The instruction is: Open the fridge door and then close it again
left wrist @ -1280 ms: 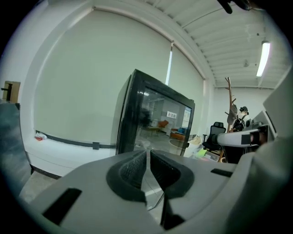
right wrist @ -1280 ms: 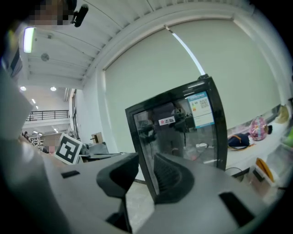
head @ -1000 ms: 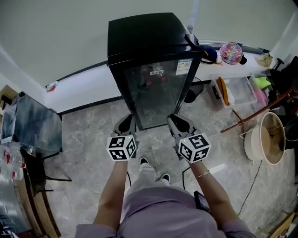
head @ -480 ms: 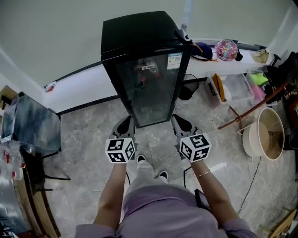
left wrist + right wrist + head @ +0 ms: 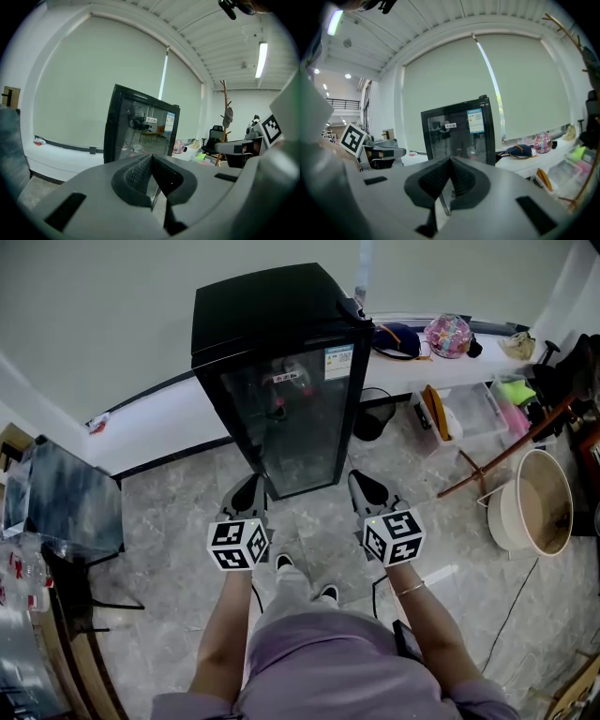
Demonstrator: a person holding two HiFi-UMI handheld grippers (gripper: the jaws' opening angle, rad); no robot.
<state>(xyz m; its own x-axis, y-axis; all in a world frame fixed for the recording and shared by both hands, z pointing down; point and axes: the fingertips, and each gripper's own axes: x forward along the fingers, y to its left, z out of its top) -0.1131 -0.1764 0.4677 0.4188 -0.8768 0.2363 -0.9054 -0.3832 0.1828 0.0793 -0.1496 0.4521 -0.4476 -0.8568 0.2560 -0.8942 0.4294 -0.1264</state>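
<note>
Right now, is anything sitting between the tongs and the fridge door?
Nothing visible. Only bare floor lies between the left tongs, the right tongs and the glass fridge door, which is shut. The clear bin and round tub sit off to the right, clear of that path.

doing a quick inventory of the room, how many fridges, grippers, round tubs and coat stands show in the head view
black glass-door fridge: 1
grey two-jaw grippers: 2 (left gripper, right gripper, both shut, empty)
round cream tub on the floor: 1
wooden coat stand: 1
total: 5
</note>
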